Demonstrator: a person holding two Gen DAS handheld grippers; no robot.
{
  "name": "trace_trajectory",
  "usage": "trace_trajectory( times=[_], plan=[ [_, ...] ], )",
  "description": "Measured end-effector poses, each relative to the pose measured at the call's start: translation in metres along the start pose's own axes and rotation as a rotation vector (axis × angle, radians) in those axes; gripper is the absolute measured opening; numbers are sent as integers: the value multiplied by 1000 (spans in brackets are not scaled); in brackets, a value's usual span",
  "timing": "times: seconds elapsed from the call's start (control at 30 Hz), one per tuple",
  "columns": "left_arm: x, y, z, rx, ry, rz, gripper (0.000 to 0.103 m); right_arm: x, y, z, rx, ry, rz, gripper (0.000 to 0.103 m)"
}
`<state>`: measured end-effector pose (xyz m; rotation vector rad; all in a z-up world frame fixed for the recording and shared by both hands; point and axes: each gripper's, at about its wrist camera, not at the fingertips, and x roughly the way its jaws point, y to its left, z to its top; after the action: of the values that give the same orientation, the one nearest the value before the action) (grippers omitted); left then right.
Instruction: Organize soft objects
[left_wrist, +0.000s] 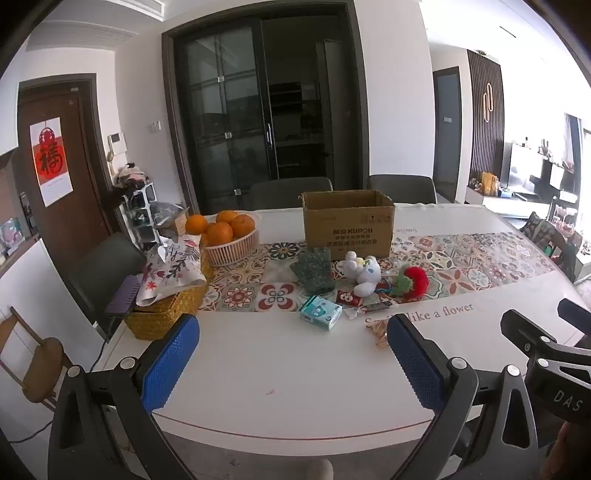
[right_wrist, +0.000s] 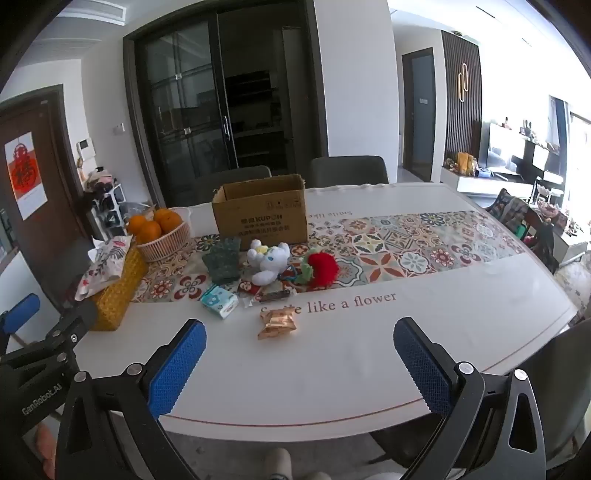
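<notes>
A white plush toy (left_wrist: 361, 272) (right_wrist: 266, 261), a green knitted cloth (left_wrist: 313, 271) (right_wrist: 222, 260) and a red-and-green pompom toy (left_wrist: 412, 282) (right_wrist: 319, 269) lie on the patterned runner in front of an open cardboard box (left_wrist: 347, 223) (right_wrist: 262, 214). A tissue pack (left_wrist: 320, 313) (right_wrist: 219, 301) and small snack packets (right_wrist: 277, 324) lie nearer. My left gripper (left_wrist: 291, 356) is open and empty over the table's near edge. My right gripper (right_wrist: 299, 360) is open and empty there too, to the right of the left one.
A basket of oranges (left_wrist: 231, 236) (right_wrist: 162, 232) and a yellow woven basket with a floral cloth (left_wrist: 166, 295) (right_wrist: 114, 280) stand at the left. The white table (left_wrist: 295, 387) has chairs (left_wrist: 402, 188) behind it. The right gripper's body (left_wrist: 554, 354) shows in the left wrist view.
</notes>
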<state>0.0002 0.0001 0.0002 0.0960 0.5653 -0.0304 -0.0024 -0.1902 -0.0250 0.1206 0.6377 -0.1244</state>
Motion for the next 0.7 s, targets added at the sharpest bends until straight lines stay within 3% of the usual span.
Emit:
trace_trajectory(
  times=[0.7],
  plan=[
    [-9,2,6,9,-37,18,103,-2,0,2,8,-9,11,103]
  ],
)
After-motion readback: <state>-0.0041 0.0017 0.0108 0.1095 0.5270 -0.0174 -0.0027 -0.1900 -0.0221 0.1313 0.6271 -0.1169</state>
